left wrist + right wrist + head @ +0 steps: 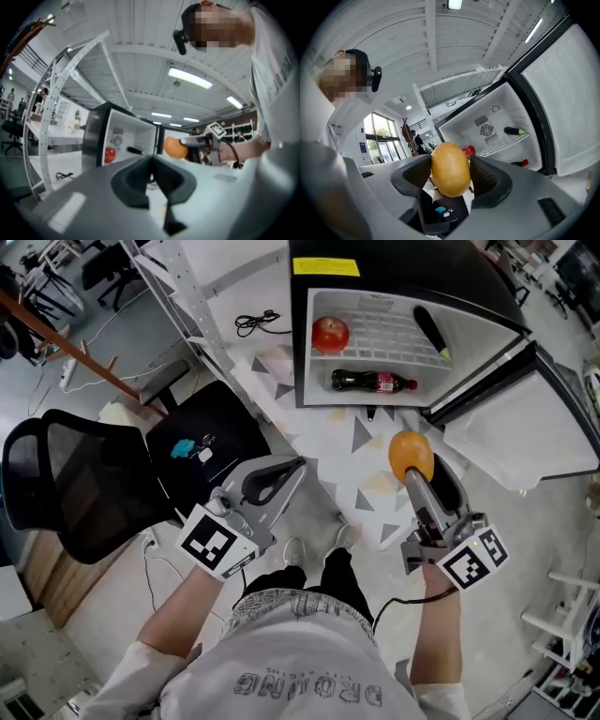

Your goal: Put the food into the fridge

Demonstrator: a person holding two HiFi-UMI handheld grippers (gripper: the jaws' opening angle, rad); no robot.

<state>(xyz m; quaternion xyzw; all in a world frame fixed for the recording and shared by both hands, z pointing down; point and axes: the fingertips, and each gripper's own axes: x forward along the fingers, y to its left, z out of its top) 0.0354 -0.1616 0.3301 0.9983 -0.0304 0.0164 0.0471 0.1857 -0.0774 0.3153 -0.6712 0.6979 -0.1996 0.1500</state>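
A small black fridge [305, 343] stands open on the floor ahead. Its wire shelf holds a red apple [330, 334] and a dark eggplant [429, 331]; a cola bottle [373, 382] lies below. My right gripper [412, 462] is shut on an orange fruit [411, 455], held in the air short of the fridge opening. In the right gripper view the fruit [450, 168] fills the gap in the right gripper [450, 170], with the fridge interior [497, 126] behind. My left gripper [293, 469] hangs lower left, shut and empty; its own view shows the left gripper [151, 176] and the fruit [175, 147].
The fridge door [511, 427] swings out to the right. A black office chair [84, 484] stands at the left, with a black case [202, 451] bearing a blue item beside it. A black cable [258, 322] lies on the floor by a white metal rack [187, 296].
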